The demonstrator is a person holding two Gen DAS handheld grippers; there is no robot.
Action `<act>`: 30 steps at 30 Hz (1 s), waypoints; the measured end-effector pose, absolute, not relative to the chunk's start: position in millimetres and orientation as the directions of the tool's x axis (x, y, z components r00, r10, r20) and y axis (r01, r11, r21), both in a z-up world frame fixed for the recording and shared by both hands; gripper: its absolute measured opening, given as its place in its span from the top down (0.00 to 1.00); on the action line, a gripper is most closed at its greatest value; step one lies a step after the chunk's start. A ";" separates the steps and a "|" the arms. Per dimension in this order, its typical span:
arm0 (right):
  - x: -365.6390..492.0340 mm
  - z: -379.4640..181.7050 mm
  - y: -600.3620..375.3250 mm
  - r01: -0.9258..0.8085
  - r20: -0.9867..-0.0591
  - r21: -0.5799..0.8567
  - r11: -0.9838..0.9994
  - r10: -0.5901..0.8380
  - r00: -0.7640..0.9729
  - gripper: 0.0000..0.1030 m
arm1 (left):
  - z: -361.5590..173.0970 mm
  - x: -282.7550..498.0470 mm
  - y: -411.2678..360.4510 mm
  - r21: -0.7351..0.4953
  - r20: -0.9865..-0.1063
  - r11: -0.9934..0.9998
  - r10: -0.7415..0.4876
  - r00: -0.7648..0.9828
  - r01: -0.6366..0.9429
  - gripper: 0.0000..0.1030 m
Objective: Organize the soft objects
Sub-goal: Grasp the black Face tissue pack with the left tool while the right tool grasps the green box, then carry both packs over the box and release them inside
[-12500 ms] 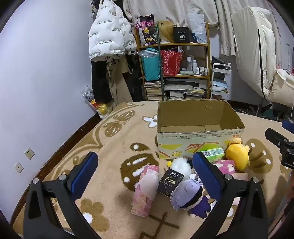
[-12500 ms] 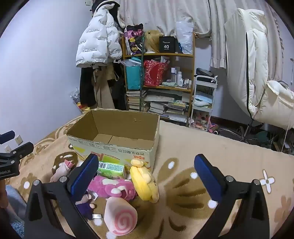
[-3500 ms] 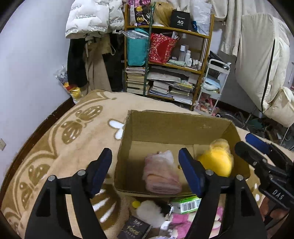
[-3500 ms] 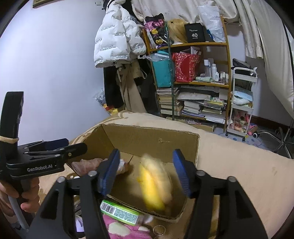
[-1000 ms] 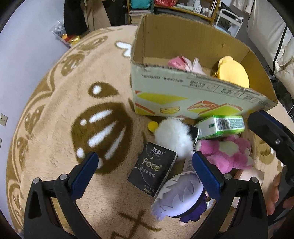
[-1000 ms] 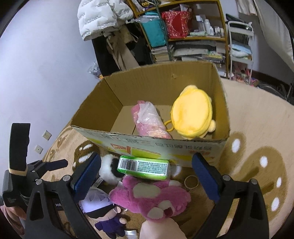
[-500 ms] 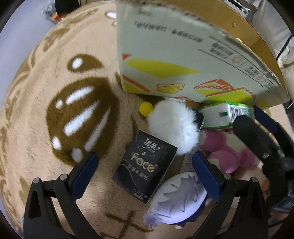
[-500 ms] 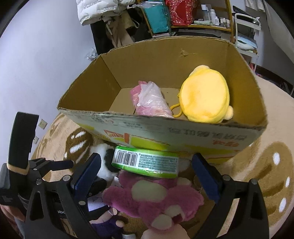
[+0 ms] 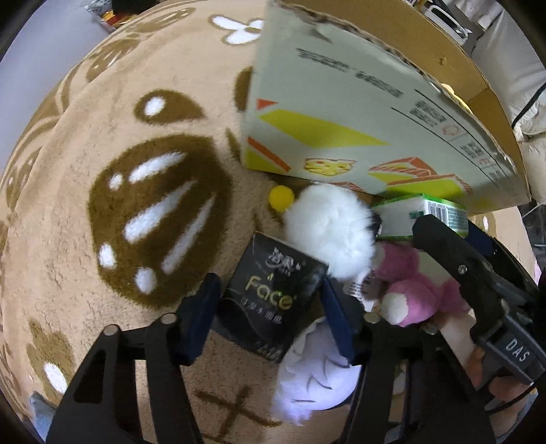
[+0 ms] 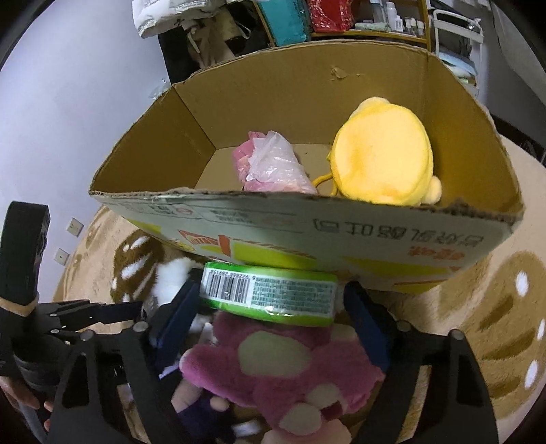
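Note:
A cardboard box (image 10: 392,246) stands on the carpet and holds a pink bagged bundle (image 10: 269,167) and a yellow plush (image 10: 382,160). In front of it lie a black "Face" tissue pack (image 9: 276,293), a white fluffy ball (image 9: 327,232), a green tissue pack (image 10: 269,290), a pink plush (image 10: 283,369) and a white-haired doll (image 9: 314,375). My left gripper (image 9: 269,317) is closed around the black pack. My right gripper (image 10: 273,314) is closed around the green pack, above the pink plush.
The tan carpet (image 9: 102,153) with brown patterns spreads to the left. The box wall (image 9: 341,119) rises just behind the toys. A shelf with bags and books (image 10: 324,17) and hanging clothes stand behind the box by the wall.
Both grippers have dropped lower and closed in: the left around the black tissue pack, the right around the green tissue pack. The toys have not moved.

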State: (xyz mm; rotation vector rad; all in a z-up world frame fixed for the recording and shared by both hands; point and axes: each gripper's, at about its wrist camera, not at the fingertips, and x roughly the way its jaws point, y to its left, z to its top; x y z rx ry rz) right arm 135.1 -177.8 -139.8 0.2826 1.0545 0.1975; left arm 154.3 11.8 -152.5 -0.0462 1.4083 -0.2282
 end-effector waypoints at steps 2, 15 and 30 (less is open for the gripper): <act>134.2 -138.8 -177.7 -0.028 -0.827 0.319 0.947 0.293 0.480 0.20 | -149.9 153.6 18.9 -0.163 -0.972 0.978 -0.182 0.150 0.131 0.49; 120.4 -124.9 -185.3 -0.025 -0.803 0.324 0.946 0.289 0.521 0.21 | -114.7 135.0 31.9 -0.105 -0.943 0.989 -0.133 0.304 0.107 0.52; 76.3 -75.6 -206.9 0.004 -0.731 0.318 0.948 0.243 0.637 0.21 | -81.6 112.3 17.0 -0.129 -0.890 0.981 -0.180 0.419 0.148 0.52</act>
